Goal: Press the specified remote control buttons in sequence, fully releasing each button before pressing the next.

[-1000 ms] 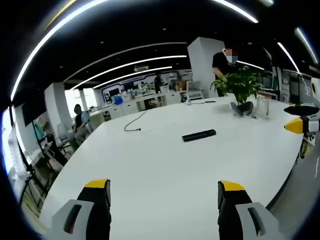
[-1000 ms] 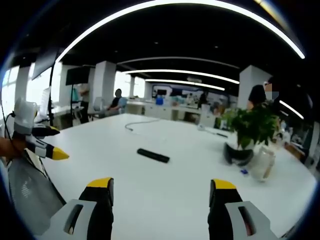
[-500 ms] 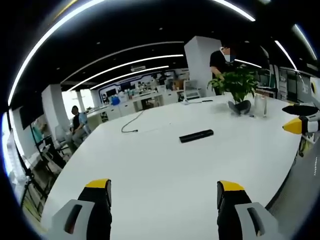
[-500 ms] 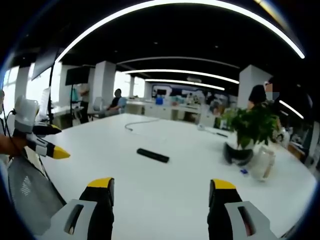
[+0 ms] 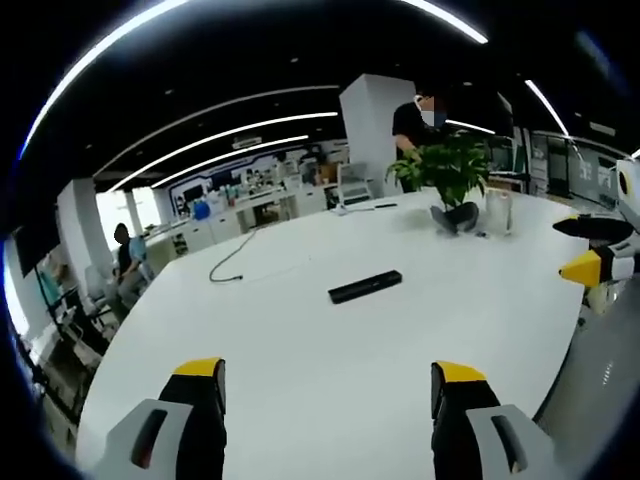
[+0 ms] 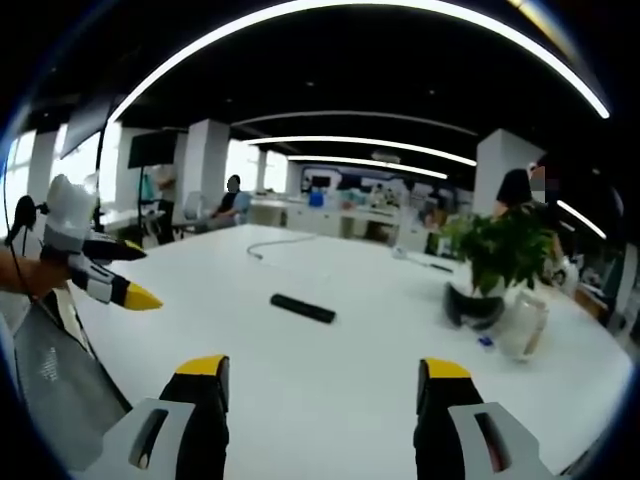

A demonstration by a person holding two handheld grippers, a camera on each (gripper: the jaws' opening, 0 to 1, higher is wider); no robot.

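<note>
A black remote control (image 5: 365, 286) lies flat near the middle of the white table (image 5: 300, 340), also seen as the remote control (image 6: 303, 308) in the right gripper view. My left gripper (image 5: 318, 378) is open over the table's near edge, well short of the remote, and holds nothing. My right gripper (image 6: 317, 374) is open too, empty, with the remote ahead of it. The left gripper (image 6: 125, 278) enters the right gripper view at the left edge; the right gripper (image 5: 590, 250) enters the left gripper view at the right edge.
A potted plant (image 6: 495, 262) and a clear glass container (image 6: 524, 325) stand to the right of the remote. A dark cable (image 5: 232, 262) lies on the table's far side. One person stands behind the plant (image 5: 445, 170); others sit beyond the table.
The left gripper has moved forward and turned; in its view the scene shifted left. In the right gripper view it reaches further over the table. The remote lies still.
</note>
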